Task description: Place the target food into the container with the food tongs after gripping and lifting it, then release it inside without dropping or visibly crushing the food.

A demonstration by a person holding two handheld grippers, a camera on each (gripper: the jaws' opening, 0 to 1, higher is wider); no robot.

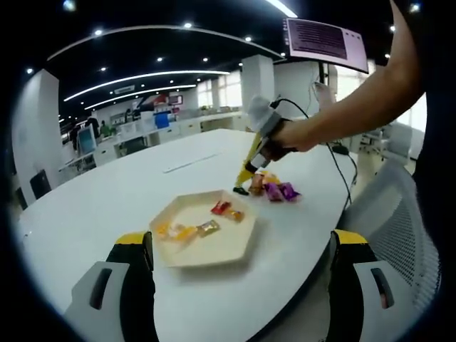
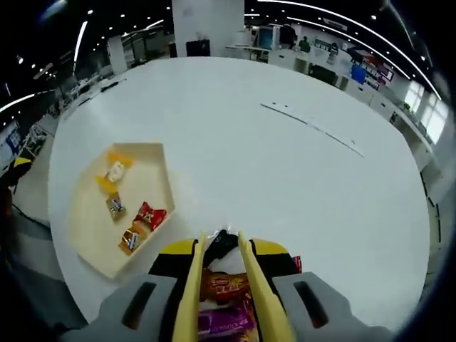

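A cream hexagonal tray [image 1: 214, 249] holds several wrapped snacks [image 1: 208, 227] on the white table. My left gripper [image 1: 239, 281] hovers just in front of it, open and empty. A person's hand holds my right gripper [image 1: 261, 152], shut on yellow food tongs [image 1: 248, 171] that point down at a small pile of wrapped snacks [image 1: 274, 191] beyond the tray. In the right gripper view, my right gripper [image 2: 222, 265] keeps the tongs [image 2: 251, 281] astride an orange packet [image 2: 222, 285], with a purple packet [image 2: 226, 320] nearer me. The tray [image 2: 153, 174] lies to the left.
The white oval table [image 2: 285, 178] stretches far ahead, with a thin strip [image 2: 310, 127] lying across it. A mesh office chair [image 1: 399, 228] stands at the table's right edge. Desks and monitors [image 1: 324, 39] fill the office behind.
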